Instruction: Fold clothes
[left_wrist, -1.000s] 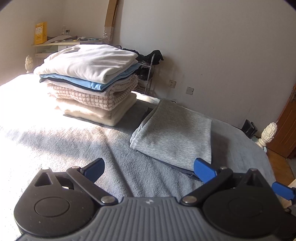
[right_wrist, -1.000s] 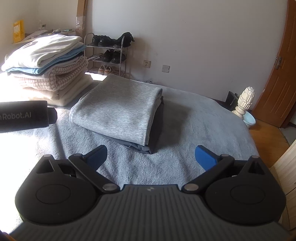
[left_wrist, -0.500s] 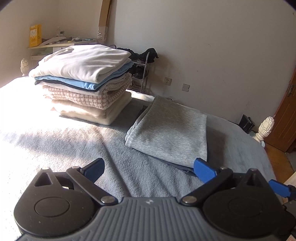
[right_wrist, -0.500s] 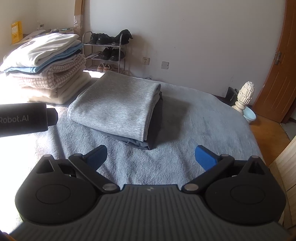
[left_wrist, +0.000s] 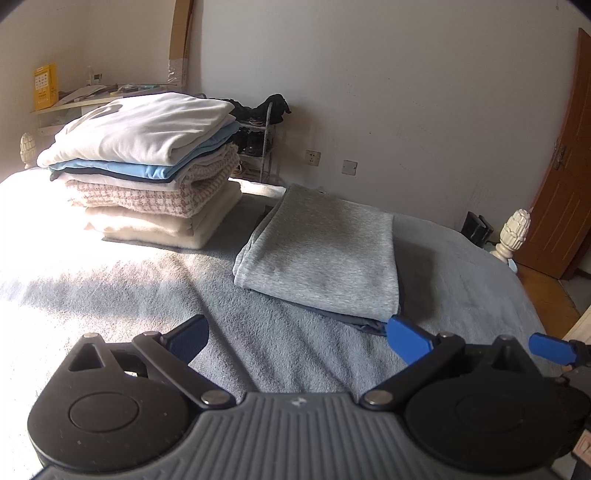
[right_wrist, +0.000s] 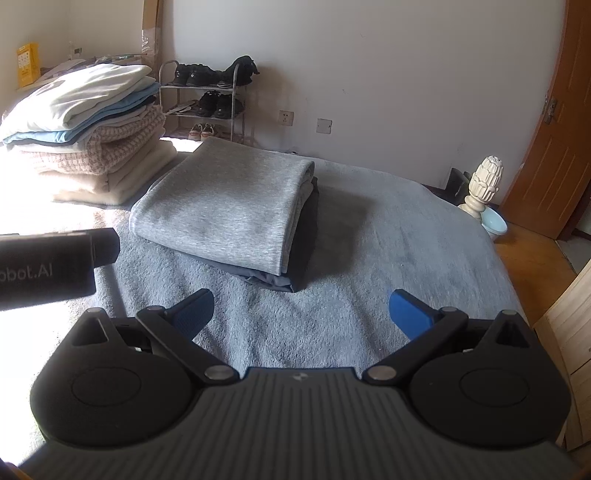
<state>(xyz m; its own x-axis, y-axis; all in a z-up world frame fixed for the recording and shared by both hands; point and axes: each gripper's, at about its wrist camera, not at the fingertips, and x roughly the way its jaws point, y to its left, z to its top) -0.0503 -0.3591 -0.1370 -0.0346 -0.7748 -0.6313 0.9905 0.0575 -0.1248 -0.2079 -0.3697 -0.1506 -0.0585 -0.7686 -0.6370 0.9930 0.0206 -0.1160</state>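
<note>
Beyond the wide-open, empty left gripper (left_wrist: 297, 338), bare blanket (left_wrist: 147, 295) separates it from the folded grey garment (left_wrist: 325, 254), long axis running away toward the wall; seen from the right, the empty right gripper (right_wrist: 301, 314) gapes equally wide, short of that garment's (right_wrist: 229, 210) near edge.

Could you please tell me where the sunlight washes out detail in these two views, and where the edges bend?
Left wrist view: sunlight blows out the bed cover at the left and the base of the stack of folded clothes; the door bows at the right edge. Right wrist view: the same glare hits the stack's foot; the folded grey garment lies evenly lit.
</note>
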